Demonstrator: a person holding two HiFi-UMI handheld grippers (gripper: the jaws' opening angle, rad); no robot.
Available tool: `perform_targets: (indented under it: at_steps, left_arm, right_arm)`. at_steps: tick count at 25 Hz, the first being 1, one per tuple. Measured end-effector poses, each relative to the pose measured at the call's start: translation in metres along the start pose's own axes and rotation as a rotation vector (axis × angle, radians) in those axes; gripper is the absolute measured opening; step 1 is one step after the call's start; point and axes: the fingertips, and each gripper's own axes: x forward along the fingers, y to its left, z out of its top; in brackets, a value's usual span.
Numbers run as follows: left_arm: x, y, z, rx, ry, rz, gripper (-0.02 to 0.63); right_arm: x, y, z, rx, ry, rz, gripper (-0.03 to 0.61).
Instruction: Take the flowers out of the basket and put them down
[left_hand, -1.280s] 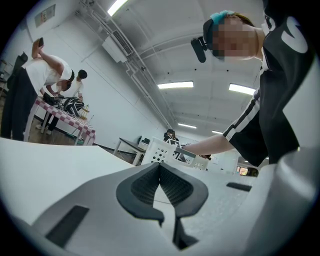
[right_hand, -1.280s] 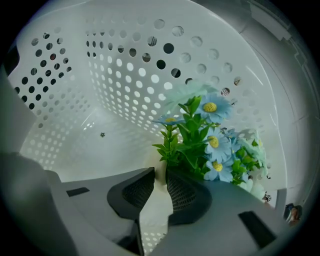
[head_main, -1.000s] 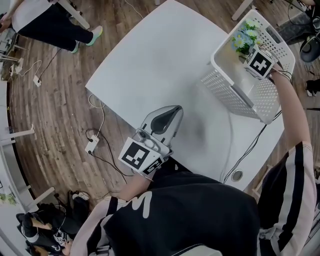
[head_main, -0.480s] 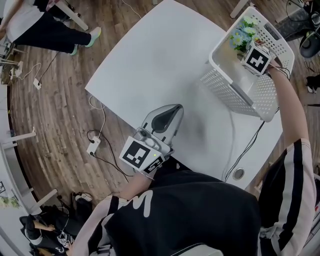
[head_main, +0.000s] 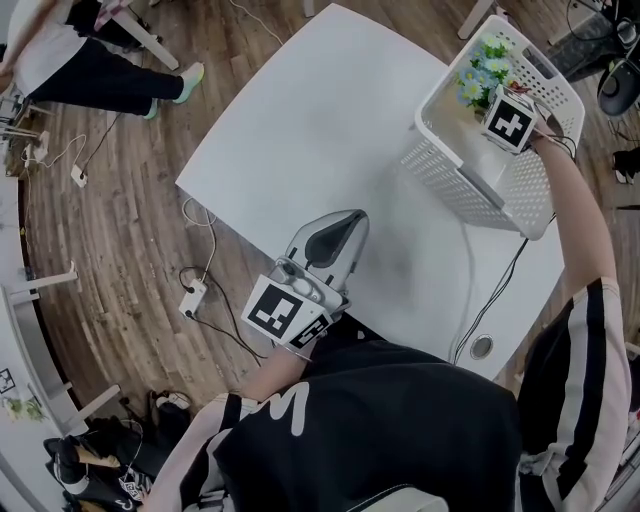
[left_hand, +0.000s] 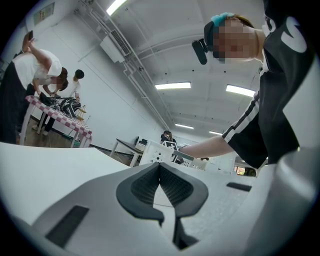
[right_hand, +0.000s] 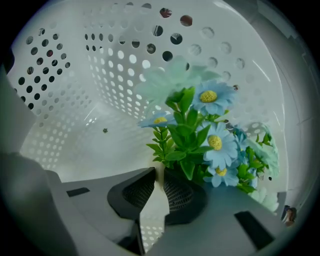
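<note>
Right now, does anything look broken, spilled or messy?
Nothing stands out. The flowers look whole inside the white basket. The right gripper is closed on their stem, and the left gripper rests shut on the table.

Lots of free room on the table (head_main: 300, 120): the big white part ahead of the L gripper (head_main: 345, 222) is bare. The basket (head_main: 470, 190) takes up the far R corner. Its top is open, so the way in & out is from above. Inside it, the R gripper (right_hand: 157, 172) has walls w/ holes close all round. The flowers (right_hand: 210, 135) crowd the space right of its jaws; left of them the basket floor is bare. A thin cable (head_main: 466, 290) lies on the table beside the basket.
</note>
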Motion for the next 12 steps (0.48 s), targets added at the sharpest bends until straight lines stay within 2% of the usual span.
perform_targets:
  at_steps: [6, 12]
  left_arm:
    - [-0.005, -0.003, 0.005, 0.013, -0.013, -0.002, 0.005]
    - [-0.003, -0.006, 0.010, 0.024, -0.024, -0.023, 0.005]
  right_arm:
    - [-0.010, -0.003, -0.006, -0.036, 0.022, -0.039, 0.067]
    - [-0.026, 0.003, 0.002, -0.014, -0.013, -0.016, 0.067]
